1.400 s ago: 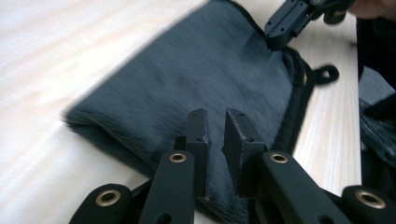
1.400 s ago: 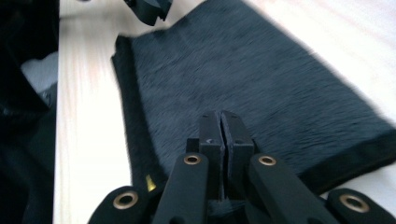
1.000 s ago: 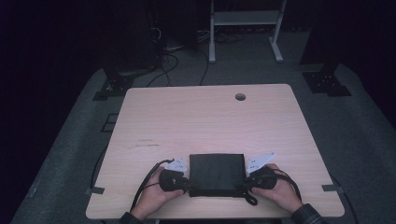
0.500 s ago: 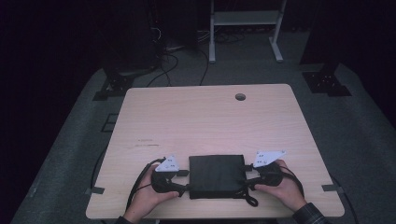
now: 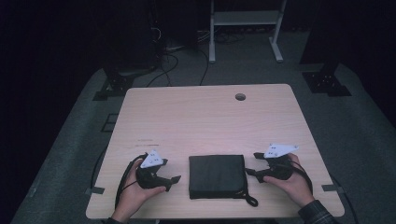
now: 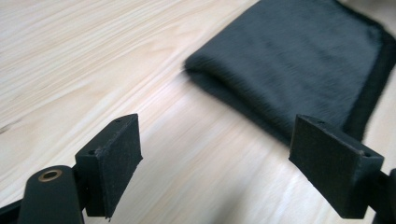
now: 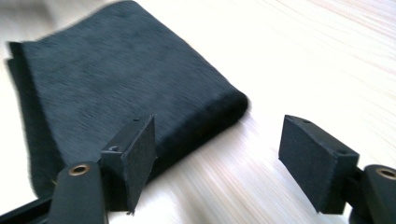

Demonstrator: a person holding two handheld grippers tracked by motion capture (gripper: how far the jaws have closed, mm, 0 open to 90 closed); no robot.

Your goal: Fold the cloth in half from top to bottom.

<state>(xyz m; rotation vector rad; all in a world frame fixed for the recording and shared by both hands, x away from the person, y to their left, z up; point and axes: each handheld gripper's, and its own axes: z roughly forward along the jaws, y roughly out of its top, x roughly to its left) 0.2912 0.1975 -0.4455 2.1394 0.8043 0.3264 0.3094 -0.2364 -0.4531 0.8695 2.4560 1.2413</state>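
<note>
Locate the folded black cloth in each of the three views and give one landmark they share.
High view: the folded black cloth lies at the table's near edge, between the left tool and the right tool.
Left gripper view: upper right, its folded corner pointing left, beyond the open jaws.
Right gripper view: upper left, reaching behind the left-hand jaw.
Shared landmark: the pale wood-grain tabletop under the cloth.

A dim lab or studio is suggested: a bare wooden table [image 5: 205,116] on grey carpet [image 5: 359,126], with cables [image 5: 175,51] and metal stands [image 5: 245,28] at 12 o'clock.
</note>
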